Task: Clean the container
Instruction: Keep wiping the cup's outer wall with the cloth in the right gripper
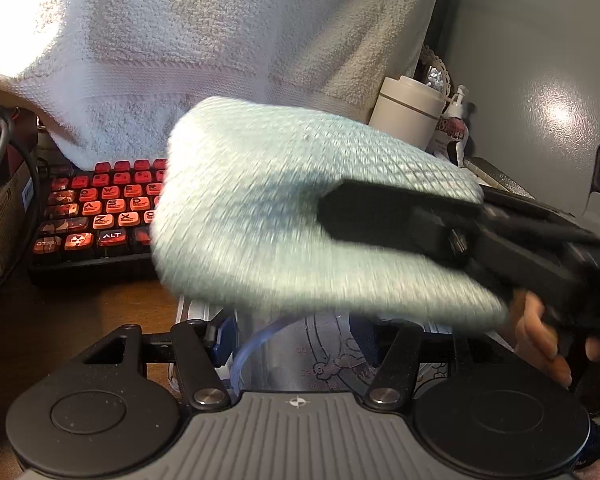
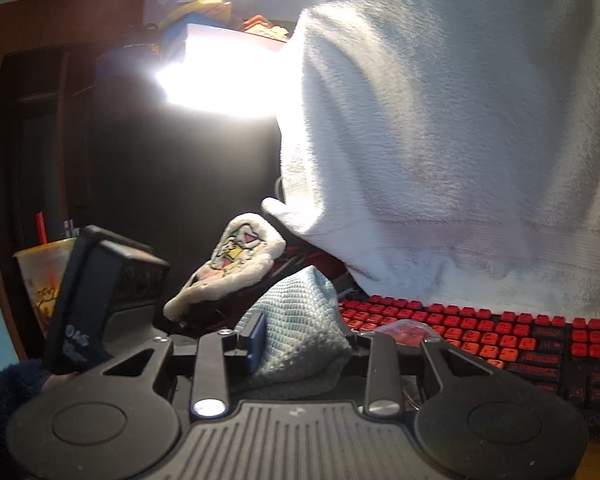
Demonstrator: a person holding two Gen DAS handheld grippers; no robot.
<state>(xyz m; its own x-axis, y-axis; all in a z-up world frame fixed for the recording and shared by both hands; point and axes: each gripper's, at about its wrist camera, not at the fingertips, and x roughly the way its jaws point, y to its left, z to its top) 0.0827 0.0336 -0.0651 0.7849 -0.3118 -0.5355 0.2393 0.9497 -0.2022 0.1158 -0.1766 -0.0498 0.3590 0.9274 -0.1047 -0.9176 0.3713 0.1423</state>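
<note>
At the bottom centre of the left wrist view, the left gripper (image 1: 300,344) pinches a clear measuring cup (image 1: 288,354) with printed graduations, held just ahead of the camera between the blue pad (image 1: 220,338) on the left and a right finger hidden behind the cup. Directly above the cup hangs a pale blue waffle-weave cloth (image 1: 300,216), clamped by the right gripper (image 1: 384,220), which reaches in from the right edge with a hand (image 1: 540,340) behind it. So the cup lies below the cloth, and the wipe looks to be a matter of bringing the cloth down into or against the cup (its mouth is covered, so which way it opens I cannot tell). The cloth is motion-blurred. In the right wrist view the right gripper (image 2: 300,344) is pressed on the same cloth (image 2: 296,320) at lower centre; the cup is not visible there.

Farther back sit a red-keyed keyboard (image 1: 100,208), a cream lidded jar (image 1: 408,112) and a draped white towel (image 1: 220,40).
</note>
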